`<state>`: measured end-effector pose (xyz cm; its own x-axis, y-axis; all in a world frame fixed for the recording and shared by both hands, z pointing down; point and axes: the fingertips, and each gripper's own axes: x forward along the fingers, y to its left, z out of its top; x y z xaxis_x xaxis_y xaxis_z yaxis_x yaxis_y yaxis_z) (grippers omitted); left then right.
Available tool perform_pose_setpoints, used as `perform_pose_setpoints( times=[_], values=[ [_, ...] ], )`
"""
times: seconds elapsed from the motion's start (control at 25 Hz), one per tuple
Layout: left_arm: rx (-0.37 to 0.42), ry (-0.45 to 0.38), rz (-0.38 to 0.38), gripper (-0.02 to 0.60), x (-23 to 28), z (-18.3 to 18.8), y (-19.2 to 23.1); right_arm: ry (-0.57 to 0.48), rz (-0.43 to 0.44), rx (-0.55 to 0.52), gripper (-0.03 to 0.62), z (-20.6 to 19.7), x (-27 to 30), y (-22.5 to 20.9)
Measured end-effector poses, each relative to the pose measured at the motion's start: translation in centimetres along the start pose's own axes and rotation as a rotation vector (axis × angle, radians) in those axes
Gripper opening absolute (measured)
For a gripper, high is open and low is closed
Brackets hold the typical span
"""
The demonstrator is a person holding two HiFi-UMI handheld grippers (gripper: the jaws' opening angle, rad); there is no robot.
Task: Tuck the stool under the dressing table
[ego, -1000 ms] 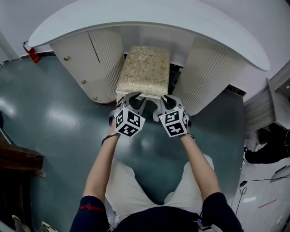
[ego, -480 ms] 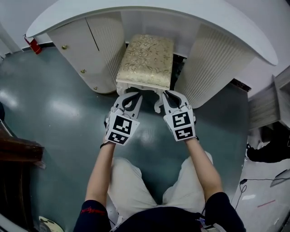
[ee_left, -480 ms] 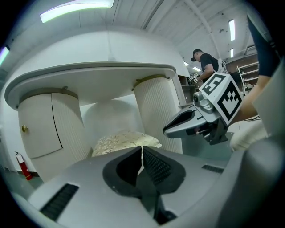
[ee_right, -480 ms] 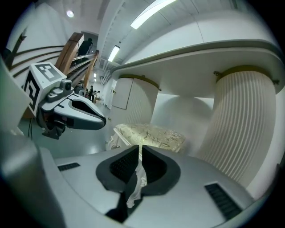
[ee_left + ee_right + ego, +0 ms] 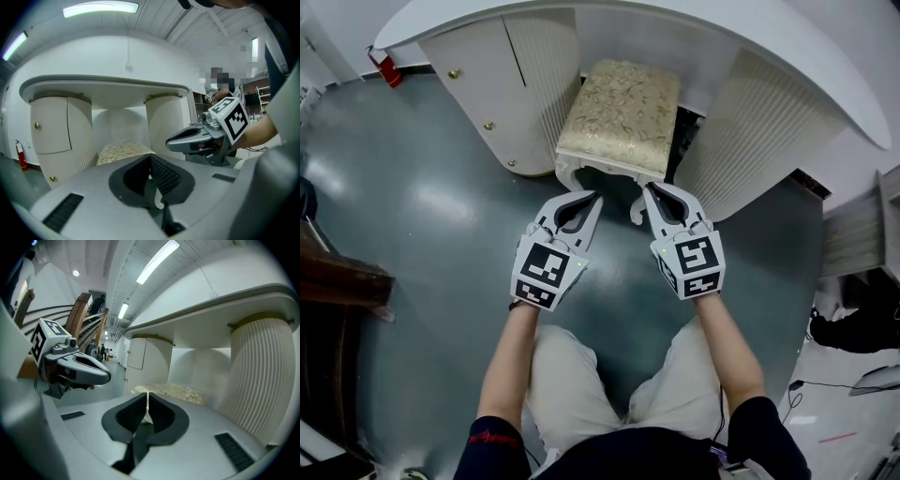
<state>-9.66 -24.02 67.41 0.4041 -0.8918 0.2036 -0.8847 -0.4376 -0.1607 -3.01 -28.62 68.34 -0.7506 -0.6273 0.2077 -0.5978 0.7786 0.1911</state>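
Observation:
The stool [image 5: 623,112], white-framed with a gold-patterned cushion, stands in the gap under the white dressing table [image 5: 825,66]; only its front edge pokes out. My left gripper [image 5: 593,198] hangs a short way in front of the stool's front left corner, shut and holding nothing. My right gripper [image 5: 649,190] is level with it at the front right corner, its jaws closing to a thin slit with nothing between them. Beyond each gripper's own jaws the cushion [image 5: 123,151] [image 5: 173,391] shows, untouched.
Fluted white pedestals flank the stool, the left one [image 5: 478,84] with brass knobs, the right one [image 5: 750,141] plain. A red fire extinguisher [image 5: 389,67] stands at the far left wall. Dark wooden furniture [image 5: 337,291] sits at the left. The floor is glossy grey-green.
Both grippers have drawn back from the stool's front edge and risen a little. The left jaws, open a second ago, have come together; the right jaws have narrowed.

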Motion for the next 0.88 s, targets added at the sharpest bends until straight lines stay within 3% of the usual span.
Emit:
perform_pose_setpoints(
  times=[0.4, 0.88],
  values=[
    [-0.05, 0.019, 0.034, 0.017, -2.7, 3.7, 2.3, 0.005, 0.055, 0.023, 0.029, 5.6, -0.4, 1.2],
    [-0.091, 0.047, 0.019, 0.017, -4.6, 16.7, 6.2, 0.049, 0.07, 0.099, 0.028, 17.9, -2.5, -1.2]
  ],
)
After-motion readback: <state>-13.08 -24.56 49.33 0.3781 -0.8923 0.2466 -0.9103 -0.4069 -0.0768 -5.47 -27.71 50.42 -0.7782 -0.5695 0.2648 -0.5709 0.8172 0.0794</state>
